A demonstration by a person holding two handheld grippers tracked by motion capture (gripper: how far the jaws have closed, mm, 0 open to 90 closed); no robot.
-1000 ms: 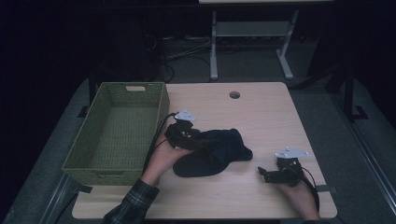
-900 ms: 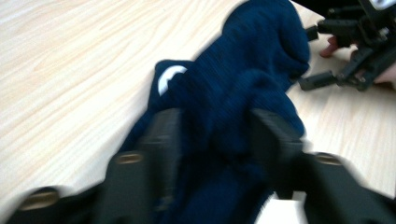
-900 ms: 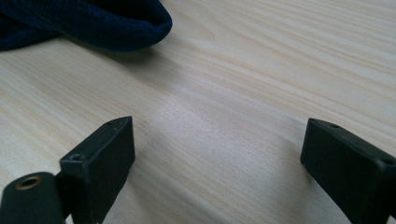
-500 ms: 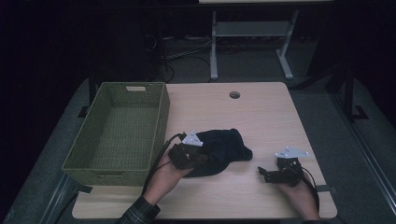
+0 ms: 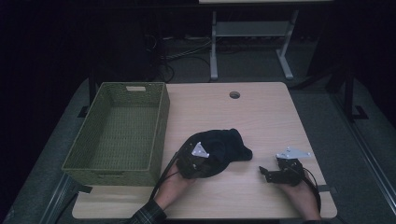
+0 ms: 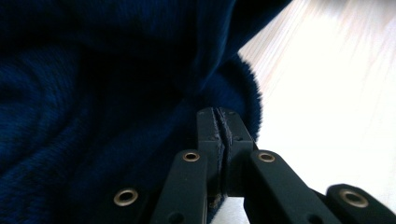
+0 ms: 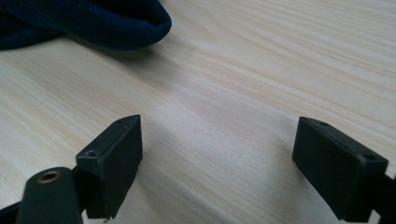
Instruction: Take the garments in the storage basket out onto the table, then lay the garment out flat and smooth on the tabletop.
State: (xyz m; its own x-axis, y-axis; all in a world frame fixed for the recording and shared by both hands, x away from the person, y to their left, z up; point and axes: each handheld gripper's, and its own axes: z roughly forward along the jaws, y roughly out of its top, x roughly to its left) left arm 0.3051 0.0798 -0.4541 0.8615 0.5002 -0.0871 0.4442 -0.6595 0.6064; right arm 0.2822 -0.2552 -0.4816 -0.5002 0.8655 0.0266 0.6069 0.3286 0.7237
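Note:
A dark blue fleecy cloth [image 5: 229, 143] lies bunched on the wooden table [image 5: 266, 119], a little left of the middle. My left gripper [image 5: 207, 165] sits low at the cloth's near left edge, held by a hand in a plaid sleeve. In the left gripper view it [image 6: 219, 115] is shut, and folds of the cloth [image 6: 93, 116] run together at its tips. My right gripper [image 5: 263, 171] rests on the table to the right, apart from the cloth. Its jaws [image 7: 217, 149] are open over bare wood and have just been closing a little. The cloth's end [image 7: 102, 21] lies beyond them.
A green woven basket [image 5: 161, 122] stands along the table's left side with nothing in it. A round cable hole [image 5: 234, 94] sits near the far edge. Beyond the table are a metal stand [image 5: 214, 51] and cables on a dark floor.
My left gripper has come down and toward the near edge along the cloth's left side, and the cloth there has bunched in. The right gripper has stayed where it was.

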